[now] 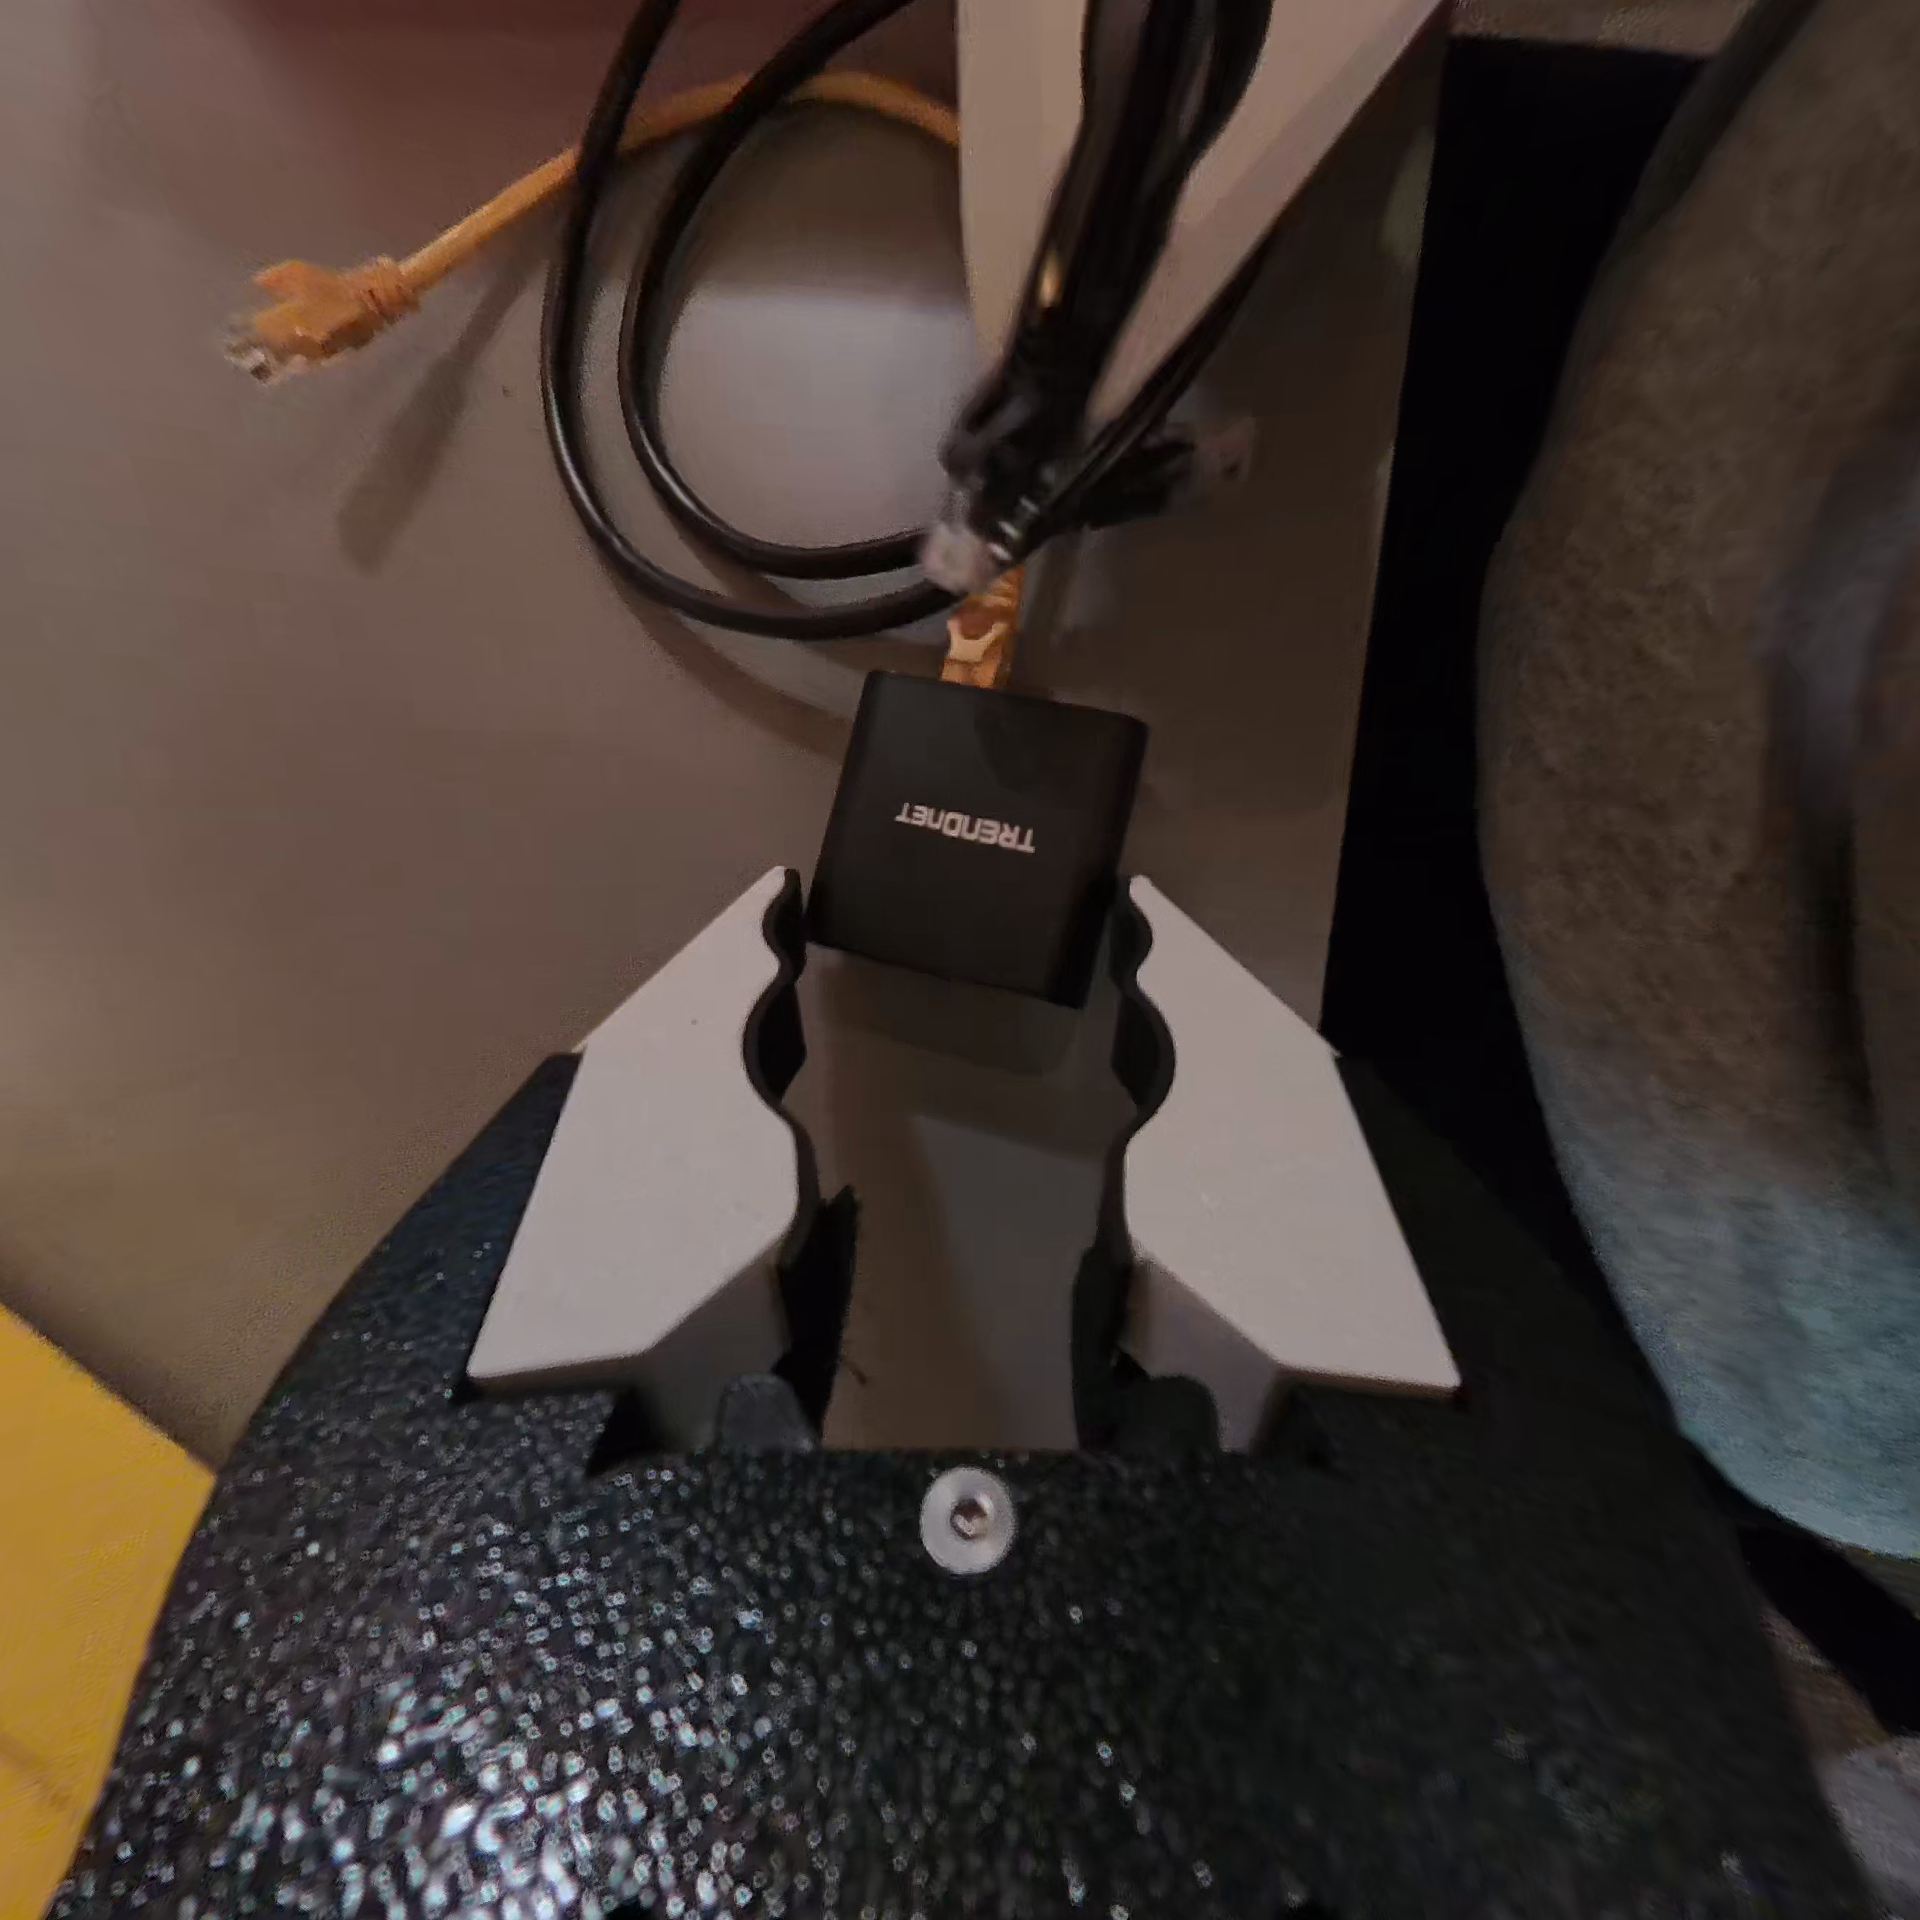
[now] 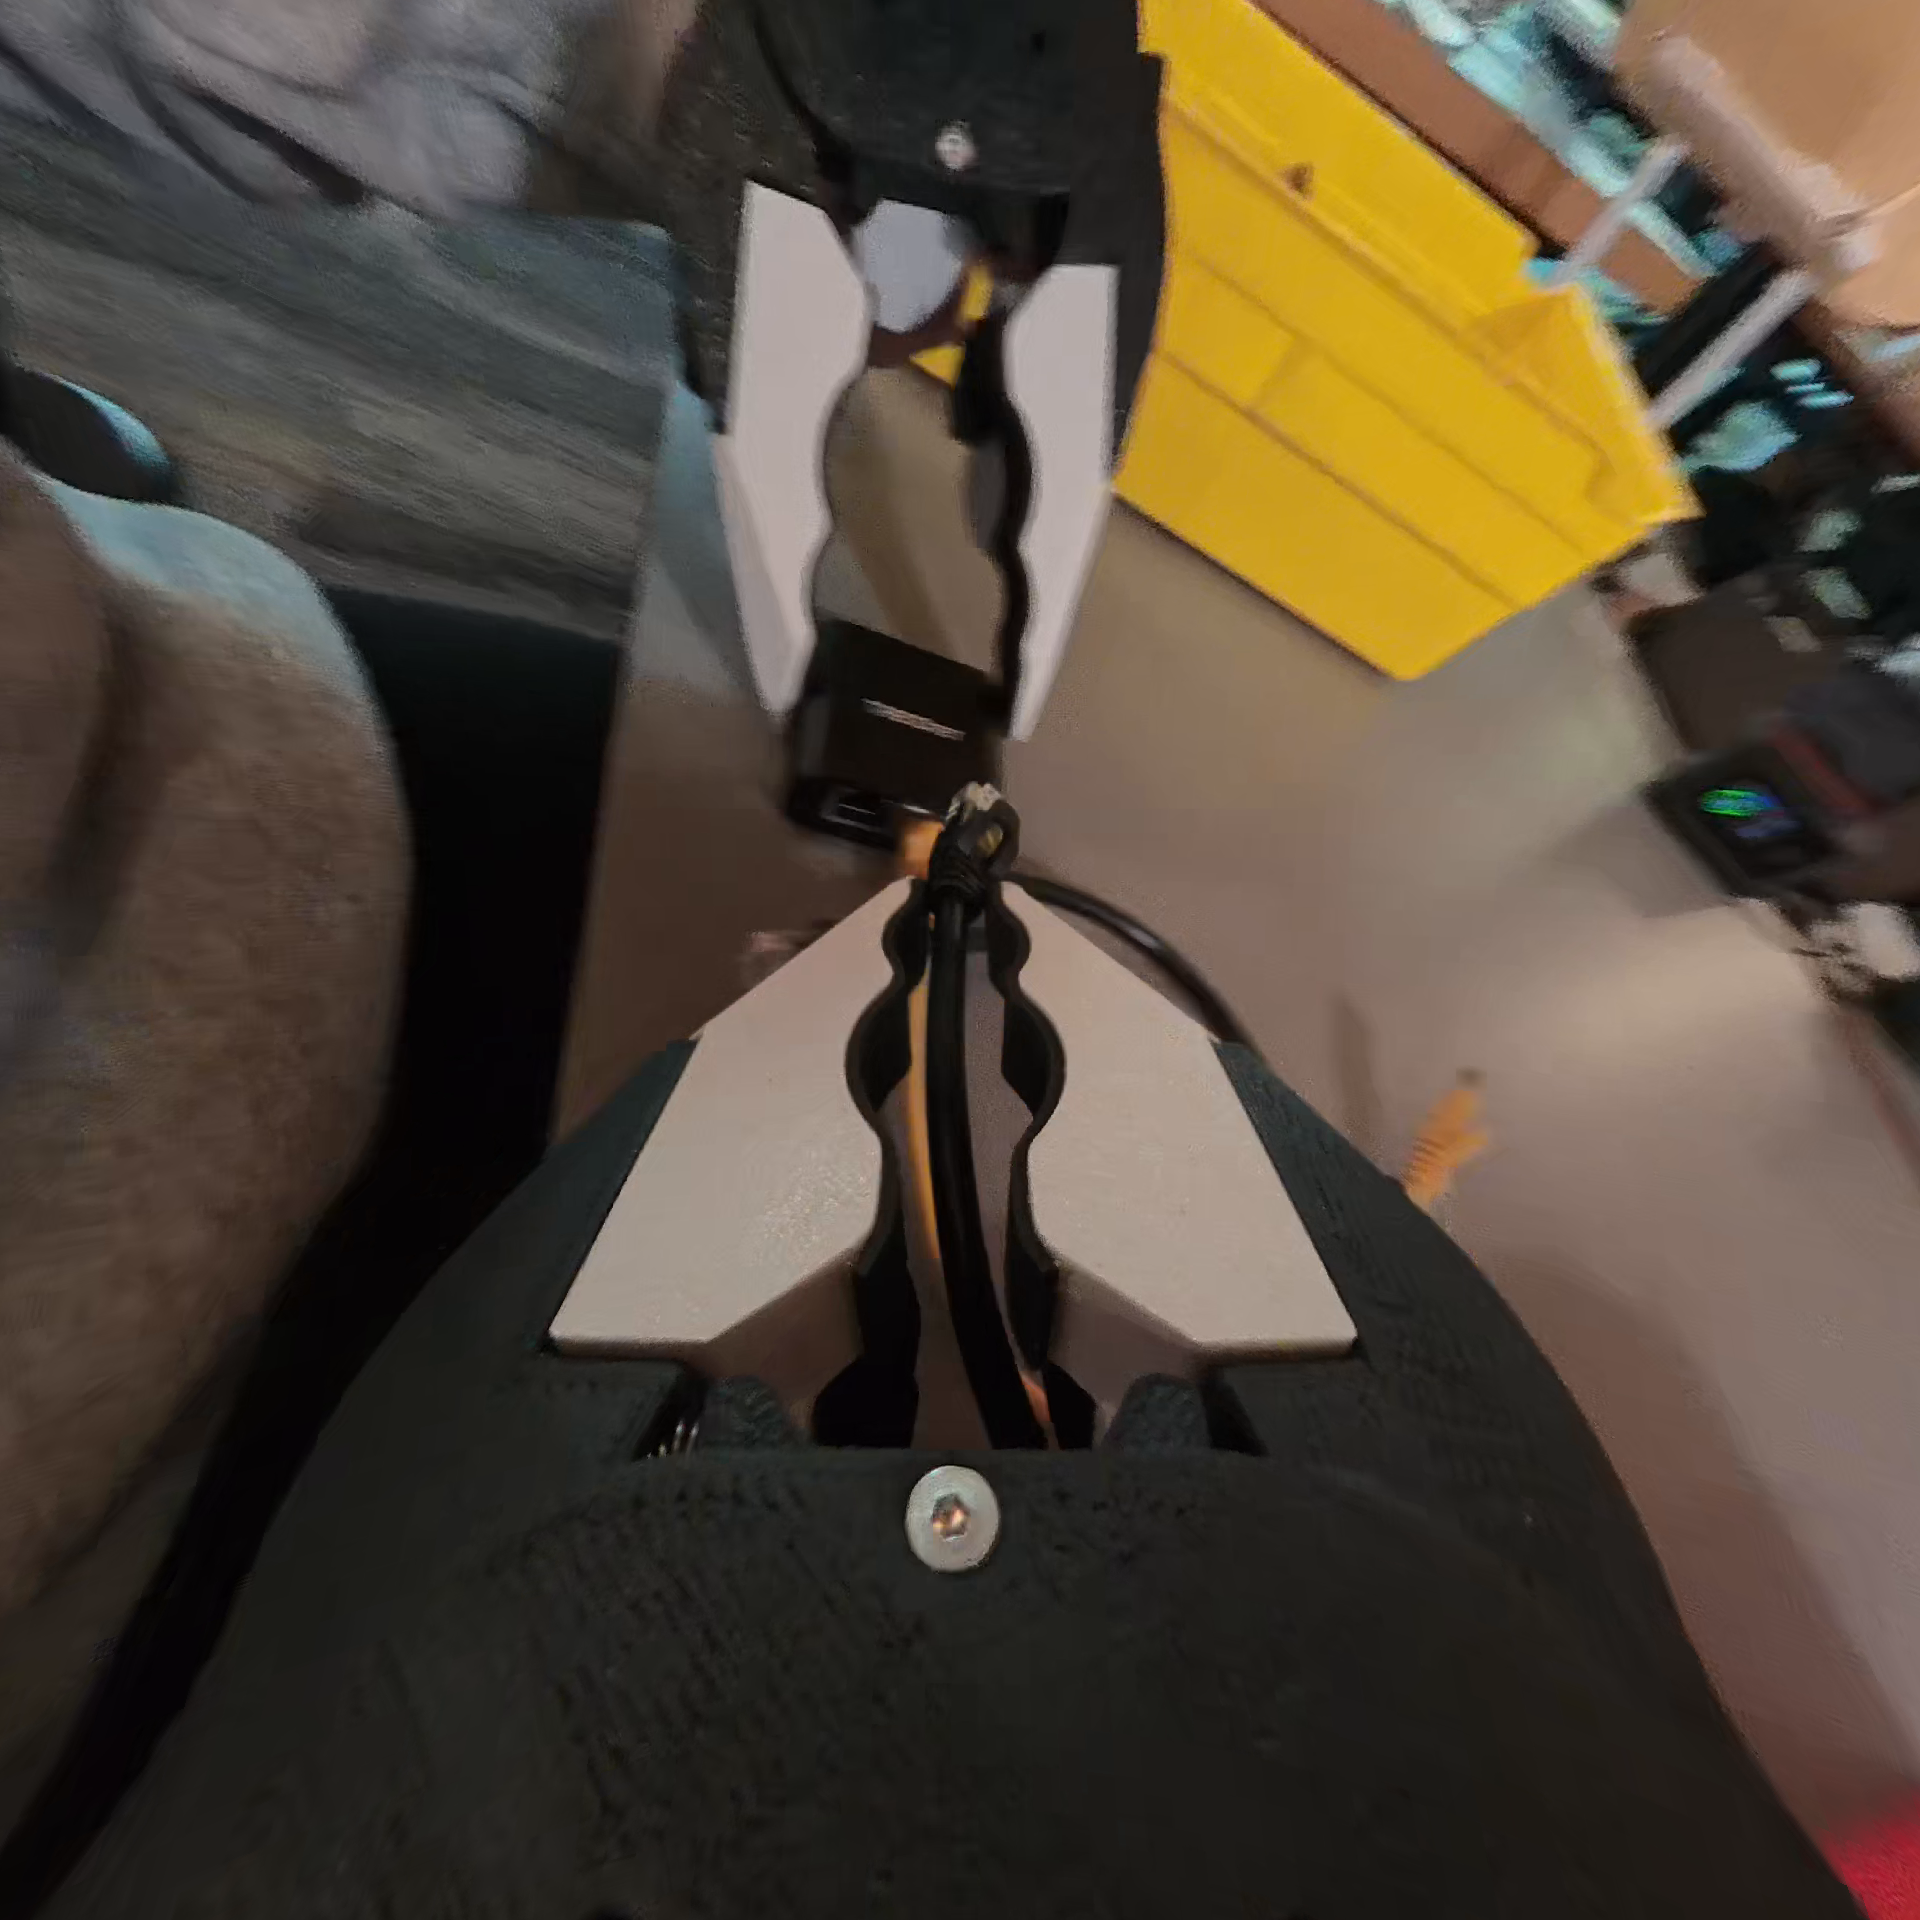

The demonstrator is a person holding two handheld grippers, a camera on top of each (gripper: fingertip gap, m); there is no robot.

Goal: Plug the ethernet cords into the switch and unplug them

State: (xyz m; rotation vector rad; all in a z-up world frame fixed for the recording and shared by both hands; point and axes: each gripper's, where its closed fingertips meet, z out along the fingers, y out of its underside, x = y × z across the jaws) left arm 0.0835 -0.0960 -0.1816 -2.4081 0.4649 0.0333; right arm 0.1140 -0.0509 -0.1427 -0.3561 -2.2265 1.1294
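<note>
The left gripper [image 1: 954, 904] clamps the black switch [image 1: 977, 831], an orange cord [image 1: 982, 649] plugged in at 12 o'clock. The right gripper [image 2: 951, 894] pinches the black cord [image 2: 961, 1091]. A yellow bin [image 2: 1382, 416] sits at 2 o'clock, contents hidden.

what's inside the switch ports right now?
An orange plug sits in one port of the switch. Beside it, one port looks empty. Further ports are hidden behind the black plug.

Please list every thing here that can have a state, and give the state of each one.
left claw: shut on the switch
switch: held at its sides, one orange plug in its far face
right claw: shut on the black cord
black cord: gripped behind its plug, plug just short of the switch, not inserted
orange cord: one free plug lying loose on the table
</note>
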